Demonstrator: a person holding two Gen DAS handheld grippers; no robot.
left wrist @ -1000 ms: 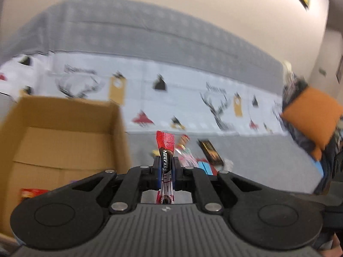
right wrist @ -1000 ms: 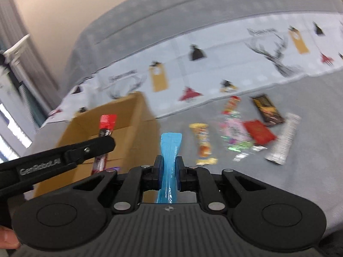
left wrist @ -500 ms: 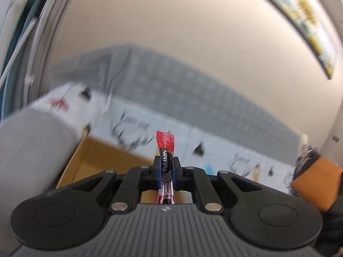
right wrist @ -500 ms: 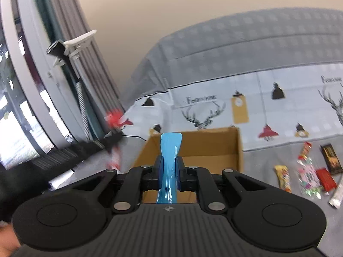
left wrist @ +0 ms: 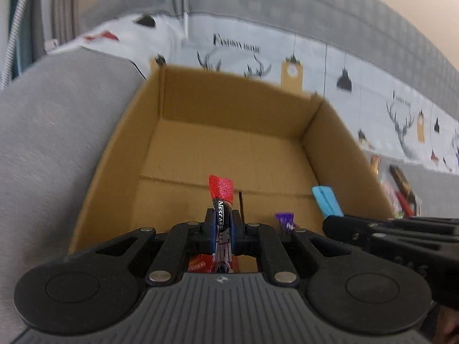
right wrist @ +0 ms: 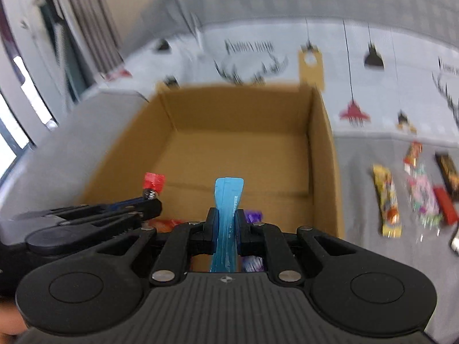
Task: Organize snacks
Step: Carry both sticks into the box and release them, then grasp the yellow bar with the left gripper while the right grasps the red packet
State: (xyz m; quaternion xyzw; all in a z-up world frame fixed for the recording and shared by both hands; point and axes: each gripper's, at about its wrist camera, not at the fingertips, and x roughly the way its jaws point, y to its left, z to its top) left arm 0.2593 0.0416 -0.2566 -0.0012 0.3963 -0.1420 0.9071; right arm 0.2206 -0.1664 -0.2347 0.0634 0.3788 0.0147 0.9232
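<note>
Left wrist view: open cardboard box (left wrist: 229, 149) sits on grey bedding, flaps up, brown floor mostly bare at the far end. At its near end lie a purple-wrapped snack (left wrist: 284, 221) and an orange-red packet (left wrist: 198, 263), both partly hidden behind the gripper body.

Left gripper (left wrist: 223, 229) is closed tight on a red-and-black Nescafe stick (left wrist: 221, 200), which stands upright between the pads, red crimped end up, above the near part of the box.

Right gripper (right wrist: 228, 226) is likewise clamped on a blue sachet (right wrist: 228, 197), upright, its flared end up, above the box's near edge. In the left view the same sachet (left wrist: 327, 200) pokes up beside the box's right wall, with the right gripper's black fingers coming in from the right. In the right view the left gripper enters from the left, red stick tip (right wrist: 153, 183) showing.

Right wrist view, outside the box: more snacks lie loose on the grey cover (right wrist: 358, 149) to the right of the box wall. Nearest is a yellow bar (right wrist: 387, 200), then a clear bag of coloured sweets (right wrist: 424, 192), a red packet (right wrist: 444, 205) and a dark bar (right wrist: 447, 175). None touch the box.

Behind the box, a pale sheet printed with deer heads and tags (right wrist: 309, 60). Curtain and window (right wrist: 17, 106) at far left, blurred.
</note>
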